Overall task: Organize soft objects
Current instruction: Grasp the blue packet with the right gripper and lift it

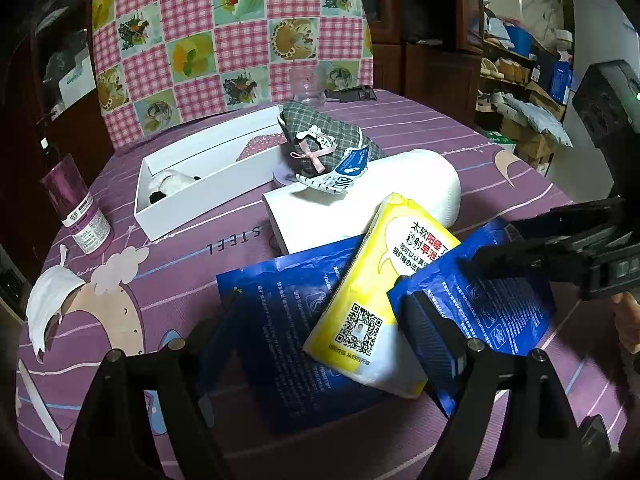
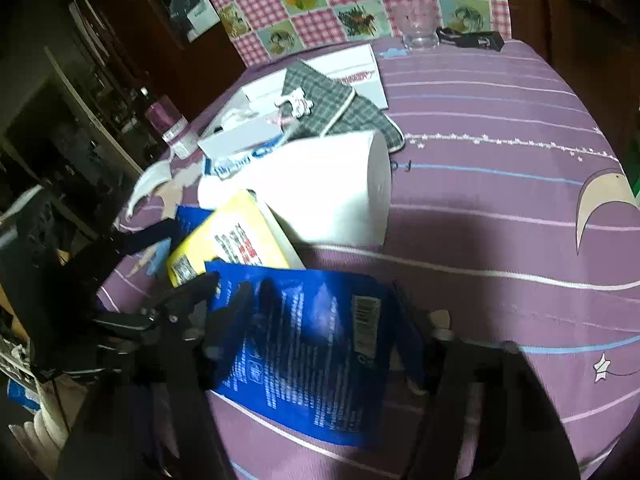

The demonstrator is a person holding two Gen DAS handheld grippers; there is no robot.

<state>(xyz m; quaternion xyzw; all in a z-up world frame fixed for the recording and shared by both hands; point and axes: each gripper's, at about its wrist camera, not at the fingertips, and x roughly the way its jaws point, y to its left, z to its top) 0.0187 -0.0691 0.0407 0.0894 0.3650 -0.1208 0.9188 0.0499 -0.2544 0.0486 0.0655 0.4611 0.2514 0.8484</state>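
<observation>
Your left gripper point(image 1: 320, 320) fills the bottom of the left wrist view, fingers spread wide over the pile; the yellow tissue pack point(image 1: 384, 300) lies between them, its QR code facing up.

- Blue pouch, left point(image 1: 280, 320): flat on the purple tablecloth point(image 1: 180, 280), lower centre, partly under the yellow pack.
- Blue pouch, right point(image 1: 492, 300): lower right of the same view, leaning against the yellow pack. Your right gripper point(image 1: 500, 254) reaches in from the right edge with its tip at this pouch's upper edge. In the right wrist view the pouch point(image 2: 312, 340) sits between that gripper's point(image 2: 308, 292) parted fingers, but blur and shadow hide contact, so you cannot tell whether it is pinched.
- Toilet paper roll point(image 1: 420, 188): on its side, centre, just behind the yellow pack and touching it.
- White flat box point(image 1: 312, 216): centre, beneath the roll and the packs' upper ends.
- Grey plaid fabric pouch point(image 1: 320, 140): with pink bow, resting on the flat box and on the rim of the tray behind.
- White open tray point(image 1: 192, 200): centre left; a black-and-white soft item point(image 1: 172, 184) lies inside at its near end.
- Purple bottle point(image 1: 78, 208): upright, left edge, well apart from the pile.
- Clear glass point(image 1: 306, 88): upper centre, at the table's far edge, beside a black clip point(image 1: 352, 94).
- Checked patchwork cloth point(image 1: 224, 36): upper frame, behind the table
</observation>
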